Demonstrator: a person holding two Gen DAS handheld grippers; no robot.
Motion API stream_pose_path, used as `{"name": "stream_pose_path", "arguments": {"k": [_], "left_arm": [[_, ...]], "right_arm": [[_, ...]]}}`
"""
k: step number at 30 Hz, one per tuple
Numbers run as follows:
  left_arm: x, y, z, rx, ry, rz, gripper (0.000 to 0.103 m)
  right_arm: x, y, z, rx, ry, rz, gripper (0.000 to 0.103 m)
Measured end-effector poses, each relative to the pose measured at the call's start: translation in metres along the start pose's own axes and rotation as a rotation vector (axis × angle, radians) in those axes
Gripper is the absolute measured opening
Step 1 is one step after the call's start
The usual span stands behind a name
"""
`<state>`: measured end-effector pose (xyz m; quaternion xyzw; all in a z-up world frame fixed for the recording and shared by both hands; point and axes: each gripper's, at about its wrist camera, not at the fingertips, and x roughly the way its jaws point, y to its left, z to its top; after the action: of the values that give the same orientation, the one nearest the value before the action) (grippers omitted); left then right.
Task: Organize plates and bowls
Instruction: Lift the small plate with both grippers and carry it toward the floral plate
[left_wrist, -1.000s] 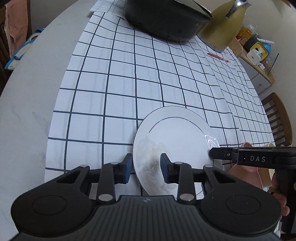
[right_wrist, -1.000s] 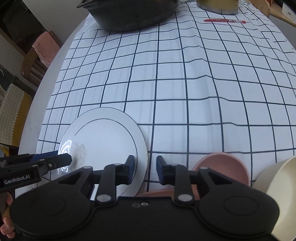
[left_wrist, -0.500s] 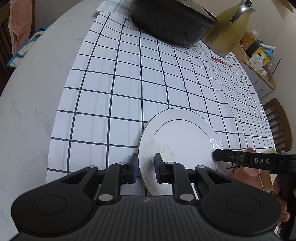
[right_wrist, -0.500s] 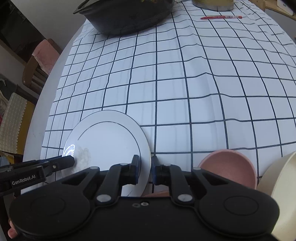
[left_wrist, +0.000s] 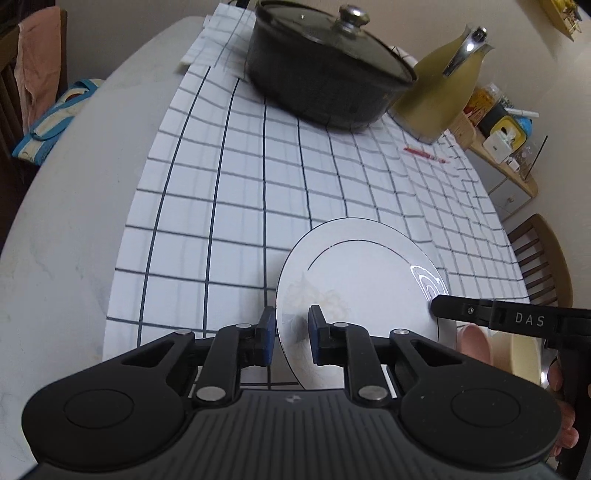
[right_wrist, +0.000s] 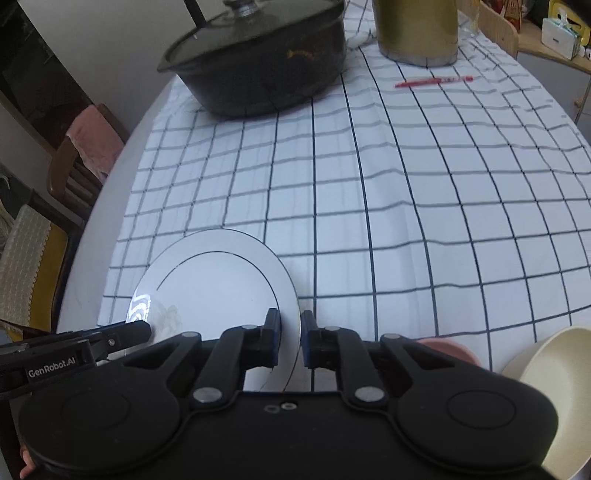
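White checked cloth (left_wrist: 229, 206) covered the table (left_wrist: 66, 236), a black pot (left_wrist: 325, 74) at its far end. Nearer, a white plate (left_wrist: 365, 273) was pinched by the left gripper (left_wrist: 291, 334) and right gripper (right_wrist: 290, 341), fingers having just closed on opposite rims.

White plate (left_wrist: 369, 273) with thin dark ring; white tablecloth (right_wrist: 406, 206) gridded black; black pot (left_wrist: 325, 85); pink bowl (left_wrist: 474, 341).

white plate (right_wrist: 218, 284) pinched between two tools
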<state>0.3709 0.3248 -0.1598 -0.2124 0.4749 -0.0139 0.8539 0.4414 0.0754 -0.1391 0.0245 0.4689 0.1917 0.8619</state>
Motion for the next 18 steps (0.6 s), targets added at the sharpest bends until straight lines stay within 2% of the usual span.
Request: {"name": "stream_pose_path", "arguments": {"k": [8, 18], "left_arm": [[-0.035, -0.025, -0.001, 0.049, -0.030, -0.049, 0.017], [-0.089, -0.070, -0.042, 0.101, -0.048, -0.080, 0.017]], "right_arm": [[-0.045, -0.001, -0.003, 0.015, -0.051, 0.004, 0.012], [-0.116, -0.013, -0.046, 0.042, -0.095, -0.007, 0.012]]}}
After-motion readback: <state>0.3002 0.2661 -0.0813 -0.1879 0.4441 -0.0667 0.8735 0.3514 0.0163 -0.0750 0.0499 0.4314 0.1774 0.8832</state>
